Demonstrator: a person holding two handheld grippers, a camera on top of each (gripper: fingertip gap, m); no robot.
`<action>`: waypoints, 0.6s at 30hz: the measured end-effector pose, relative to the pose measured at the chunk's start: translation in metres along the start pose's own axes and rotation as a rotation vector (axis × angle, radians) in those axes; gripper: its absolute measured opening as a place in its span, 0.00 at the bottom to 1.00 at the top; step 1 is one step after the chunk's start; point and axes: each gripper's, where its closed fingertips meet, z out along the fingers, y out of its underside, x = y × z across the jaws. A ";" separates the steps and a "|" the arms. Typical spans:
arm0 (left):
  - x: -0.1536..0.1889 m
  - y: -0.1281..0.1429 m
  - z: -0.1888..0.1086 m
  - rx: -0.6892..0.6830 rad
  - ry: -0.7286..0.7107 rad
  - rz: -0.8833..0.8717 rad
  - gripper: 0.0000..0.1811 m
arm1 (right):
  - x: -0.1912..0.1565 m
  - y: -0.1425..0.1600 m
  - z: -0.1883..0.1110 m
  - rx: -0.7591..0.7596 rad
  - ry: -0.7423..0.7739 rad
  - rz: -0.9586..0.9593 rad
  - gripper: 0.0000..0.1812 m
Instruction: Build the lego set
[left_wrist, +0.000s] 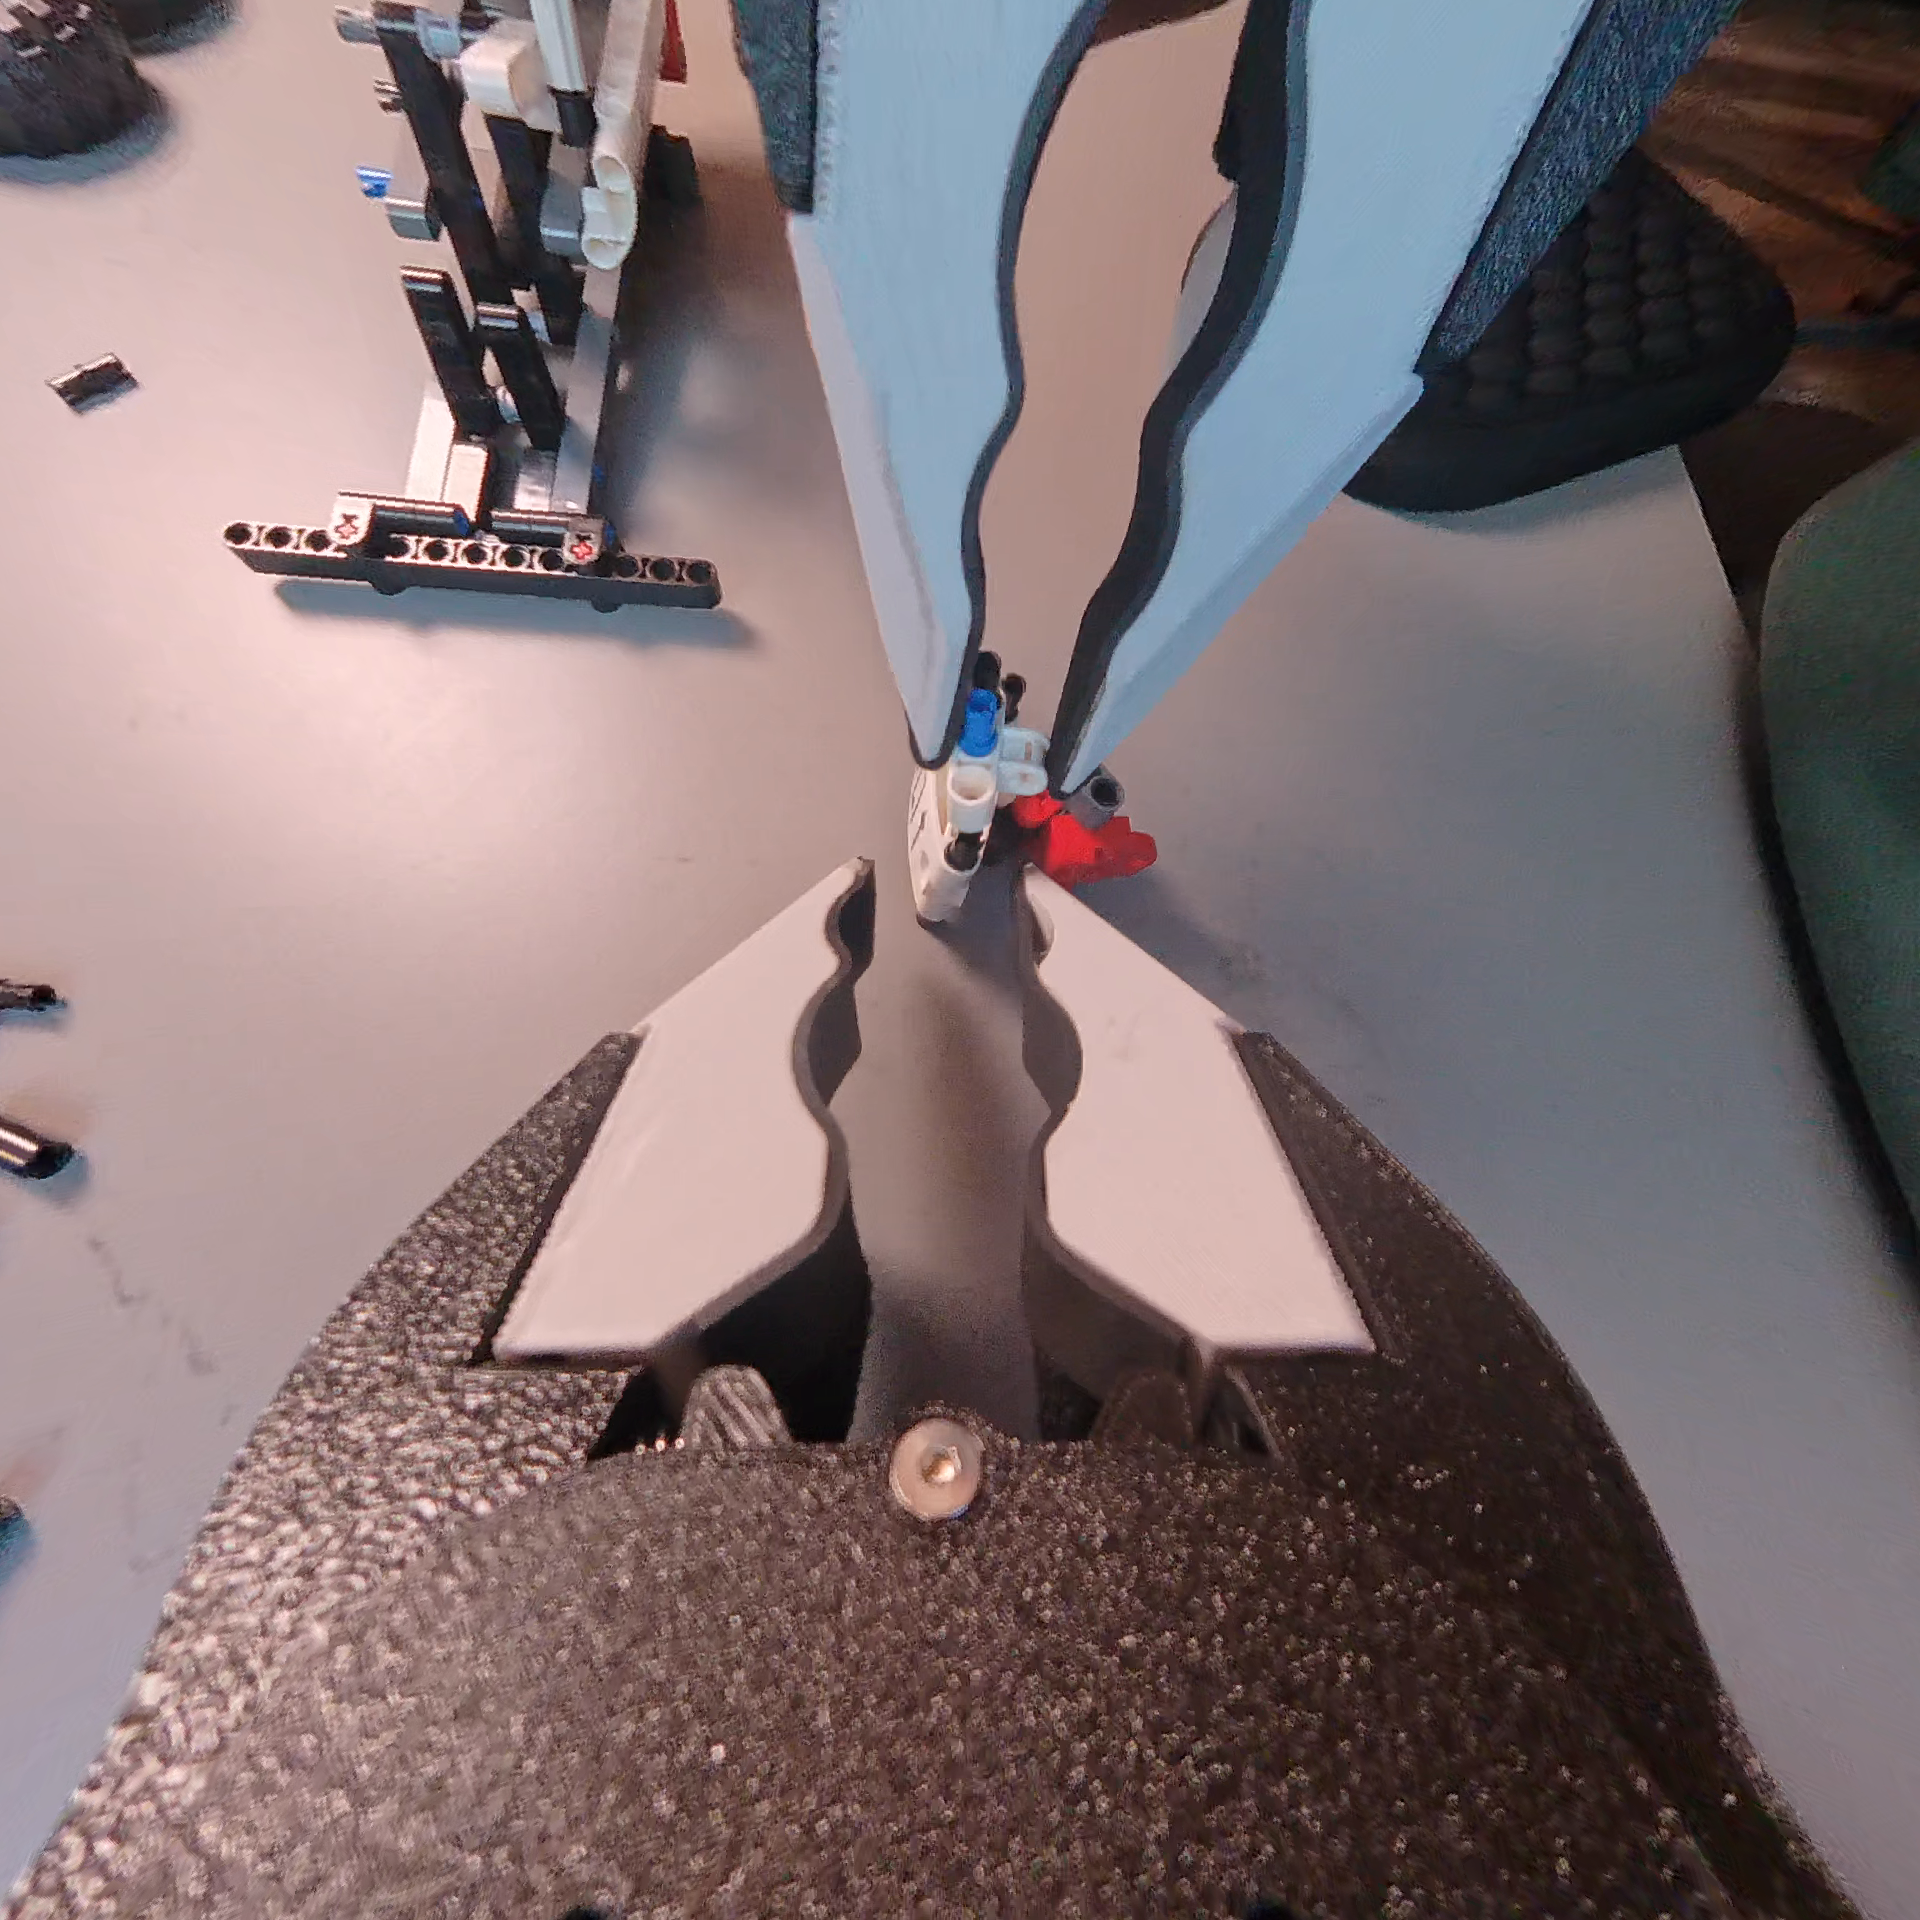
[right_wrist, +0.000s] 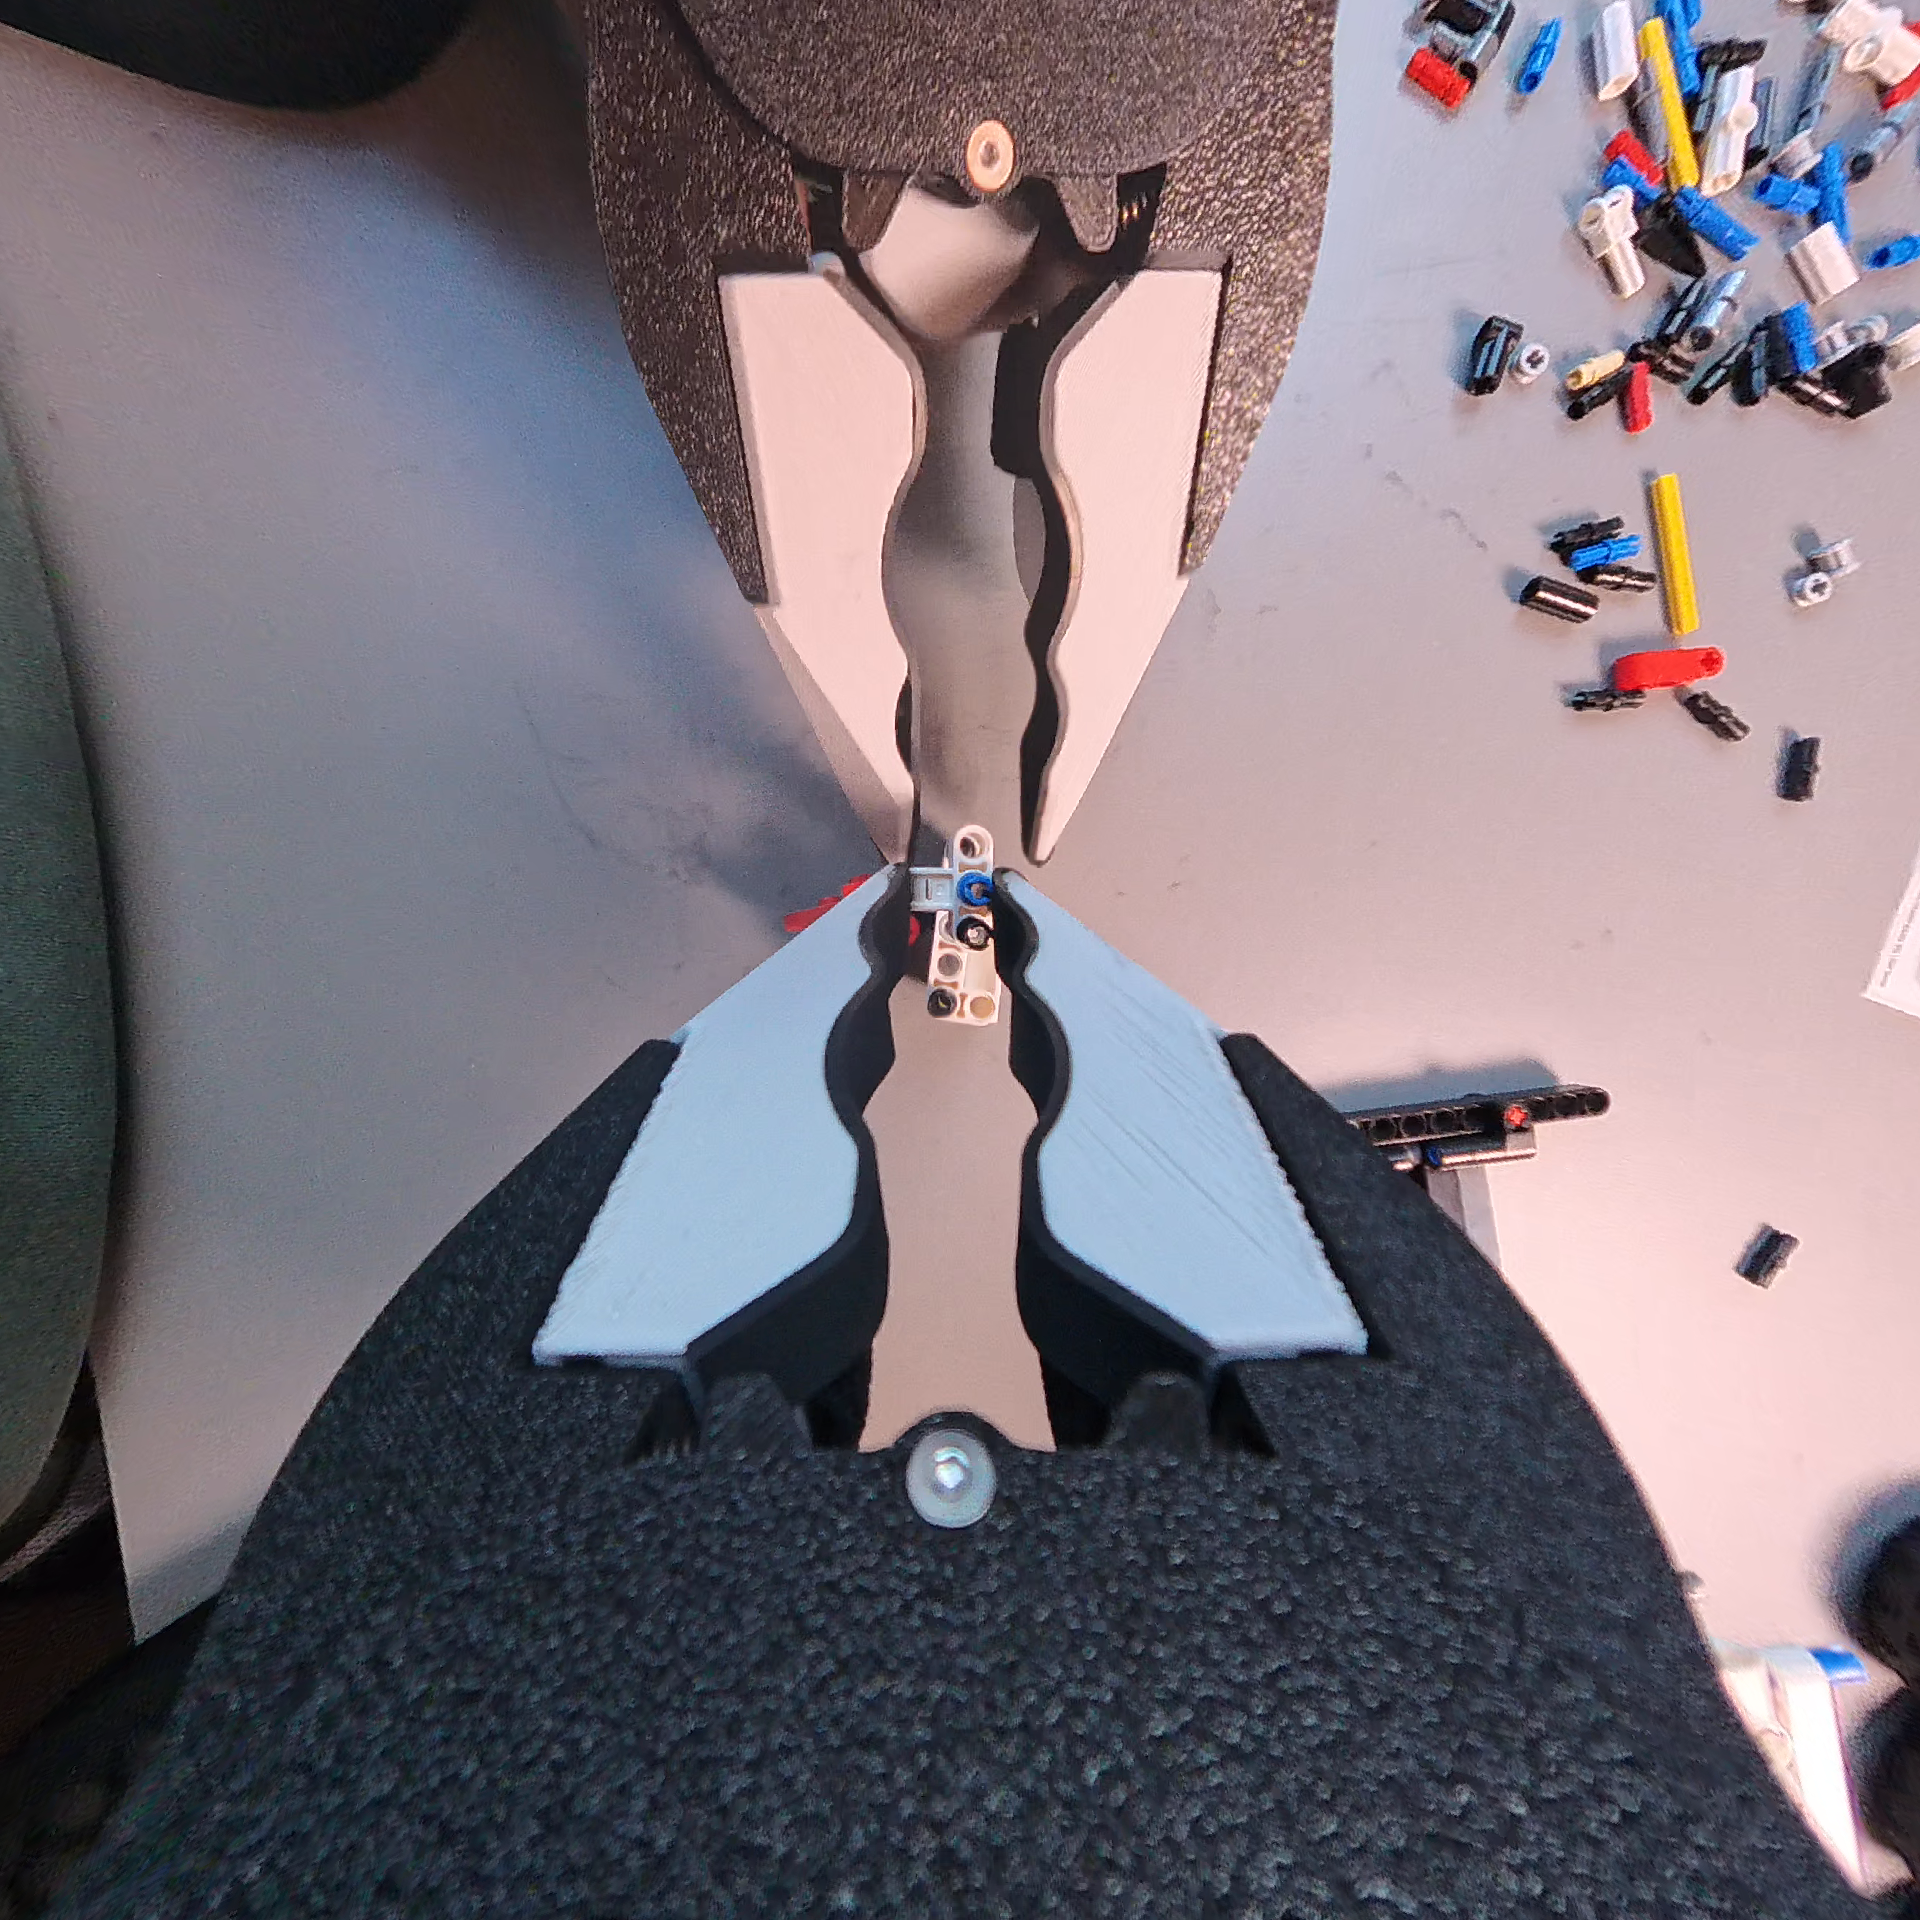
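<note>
A small white lego sub-assembly (right_wrist: 961, 940) with a blue pin and black pins is clamped between the tips of my right gripper (right_wrist: 948, 888), a little above the grey table. In the left wrist view the right gripper (left_wrist: 1003, 764) comes down from the top, shut on the same sub-assembly (left_wrist: 961, 821). A red piece (left_wrist: 1086, 844) sticks out beside it; whether it is attached I cannot tell. My left gripper (left_wrist: 954, 878) faces it tip to tip, open, its fingertips either side of the white piece's free end without touching. It also shows in the right wrist view (right_wrist: 974, 847).
A partly built black, white and grey model (left_wrist: 499, 312) stands at the left on a long black holed beam (left_wrist: 468, 551). A pile of loose pieces (right_wrist: 1714, 208), a yellow axle (right_wrist: 1671, 551) and a red beam (right_wrist: 1668, 665) lie on the table (right_wrist: 1351, 831). A green chair (left_wrist: 1849, 831) is beyond the table edge. Left and right tips are no more than a few centimetres apart.
</note>
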 end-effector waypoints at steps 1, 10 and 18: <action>0.000 0.002 0.002 -0.015 0.005 0.017 0.13 | 0.000 0.000 0.001 -0.007 -0.005 0.007 0.08; 0.004 0.002 0.009 -0.040 0.029 0.056 0.05 | 0.000 0.004 0.005 -0.063 -0.020 0.026 0.08; 0.007 0.003 0.008 -0.040 0.045 0.041 0.05 | -0.005 0.008 0.004 -0.053 -0.032 0.006 0.08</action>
